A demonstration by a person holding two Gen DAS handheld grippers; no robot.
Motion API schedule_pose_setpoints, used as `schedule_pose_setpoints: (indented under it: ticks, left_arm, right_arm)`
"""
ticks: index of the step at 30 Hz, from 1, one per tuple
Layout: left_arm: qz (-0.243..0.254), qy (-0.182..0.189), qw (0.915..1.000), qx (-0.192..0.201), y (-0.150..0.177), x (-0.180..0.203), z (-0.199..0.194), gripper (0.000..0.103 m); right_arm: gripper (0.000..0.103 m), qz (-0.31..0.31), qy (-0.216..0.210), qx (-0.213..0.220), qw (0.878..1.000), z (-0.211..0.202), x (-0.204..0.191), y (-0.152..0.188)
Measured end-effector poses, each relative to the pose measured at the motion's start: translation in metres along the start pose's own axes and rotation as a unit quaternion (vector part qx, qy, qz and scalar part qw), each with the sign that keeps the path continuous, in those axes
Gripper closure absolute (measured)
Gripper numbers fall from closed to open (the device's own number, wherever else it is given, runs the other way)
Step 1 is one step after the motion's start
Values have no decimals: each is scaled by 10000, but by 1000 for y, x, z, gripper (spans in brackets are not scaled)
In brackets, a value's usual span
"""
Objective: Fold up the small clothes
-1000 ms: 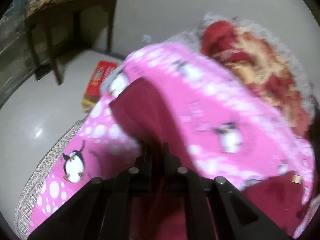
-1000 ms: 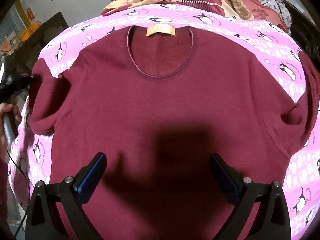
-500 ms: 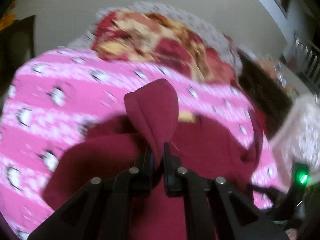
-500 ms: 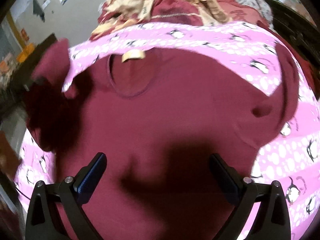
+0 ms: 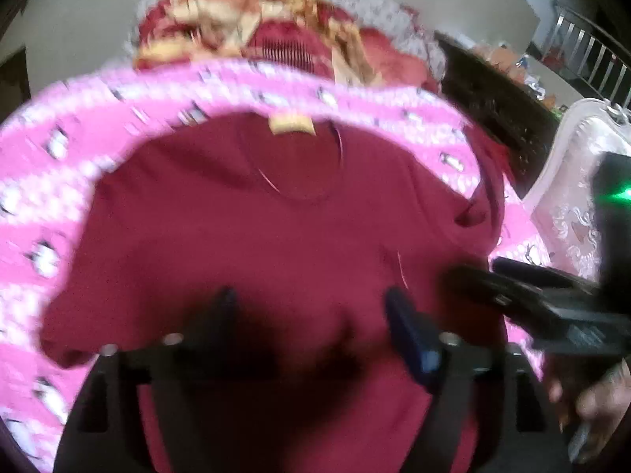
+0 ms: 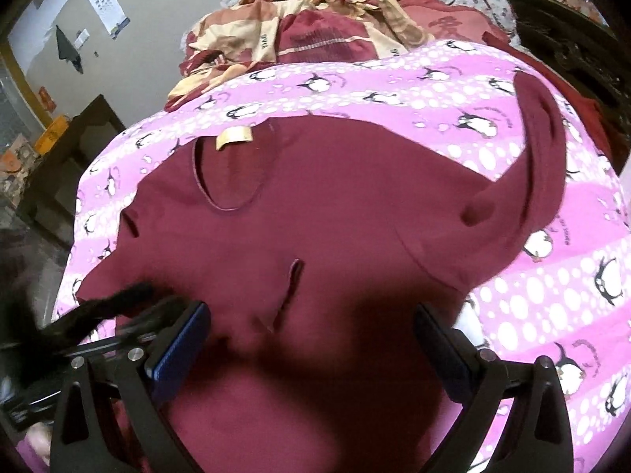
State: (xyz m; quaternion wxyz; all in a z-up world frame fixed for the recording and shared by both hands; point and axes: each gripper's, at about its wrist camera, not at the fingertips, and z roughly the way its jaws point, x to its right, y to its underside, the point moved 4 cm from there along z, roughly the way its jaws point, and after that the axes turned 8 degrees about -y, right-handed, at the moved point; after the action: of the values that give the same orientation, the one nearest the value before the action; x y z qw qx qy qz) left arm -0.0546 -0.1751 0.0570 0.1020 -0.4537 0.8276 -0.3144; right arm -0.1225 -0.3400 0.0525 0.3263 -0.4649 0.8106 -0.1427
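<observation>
Surface: pink penguin blanket (image 6: 493, 149) on bed
Shirt: maroon shirt (image 6: 335, 216) flat, left sleeve folded inward
Left tool (image 5: 311, 307): jaws apart, holding nothing
Right tool (image 6: 311, 339): wide apart, holding nothing

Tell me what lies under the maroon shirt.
The maroon shirt lies on the pink penguin blanket, which shows around its edges. Whatever is beneath the shirt's middle is covered.

One maroon knit shirt (image 6: 315, 236) is counted, bearing one tan neck label (image 6: 234, 136). One pink penguin-print blanket (image 6: 493, 126) is recorded. Two black two-finger grippers, left (image 5: 311, 315) and right (image 6: 311, 339), are noted.
</observation>
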Motion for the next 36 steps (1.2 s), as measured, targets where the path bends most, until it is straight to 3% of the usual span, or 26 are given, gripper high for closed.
schedule_pose_setpoints:
  ticks: [4,7,9,11,13,15,16,17,20,24,28,29,32,33,35,36]
  left_arm:
    - [8,-718,9965,432,8,-48,-38,15]
    - [-221,-1338,9900,384,16,-90,-43,15]
    - [-460,-1546,9867,219,22,-116,-39,15]
    - [-760,-1674,9829,-76,33,-137,-29,15]
    - [-1043,-1631,9806,-322,44,-152,-20,15]
    - [-1212,-1586,9789,-427,50,-159,-17,15]
    - [-1267,-1574,9784,-432,53,-162,-17,15]
    - [-1277,-1585,9782,-413,52,-162,-16,15]
    - [-1316,-1563,9785,-293,49,-164,-19,15]
    - [-1264,-1430,9814,-204,44,-154,-21,15]
    - [-932,-1651,9806,-496,48,-143,-4,15]
    - [-911,-1648,9807,-532,50,-142,-2,15]
    - [-943,-1541,9822,-504,54,-140,-2,15]
    - [-934,-1551,9822,-506,55,-140,-2,15]
    - [-951,-1574,9816,-511,55,-142,-3,15]
    - [-986,-1568,9814,-513,55,-143,-4,15]
  right_arm:
    - [0,-223,-152,-127,9996,13,-11,-2]
    - [0,-589,-193,-256,9977,27,-24,-2]
    - [4,-811,-121,-432,9957,45,-30,-1]
    - [20,-877,-46,-677,9938,64,-32,3]
    - [68,-912,-54,-918,9916,79,-33,10]
    - [76,-1158,114,-726,9906,78,-38,12]
    - [89,-1255,138,-637,9899,75,-41,12]
    - [94,-1340,182,-564,9892,70,-42,10]
    - [95,-1434,302,-138,9891,43,-41,-10]
    - [96,-1235,813,528,9876,-2,-18,-47]
    - [96,-793,1375,574,9856,-11,21,-63]
    - [96,-674,1281,526,9881,-11,28,-63]
    - [95,-459,421,287,9976,-4,26,-54]
    - [89,-455,191,184,9986,2,18,-47]
    - [58,-515,-79,-9,9986,16,3,-38]
    - [35,-548,-150,-90,9983,25,-3,-31]
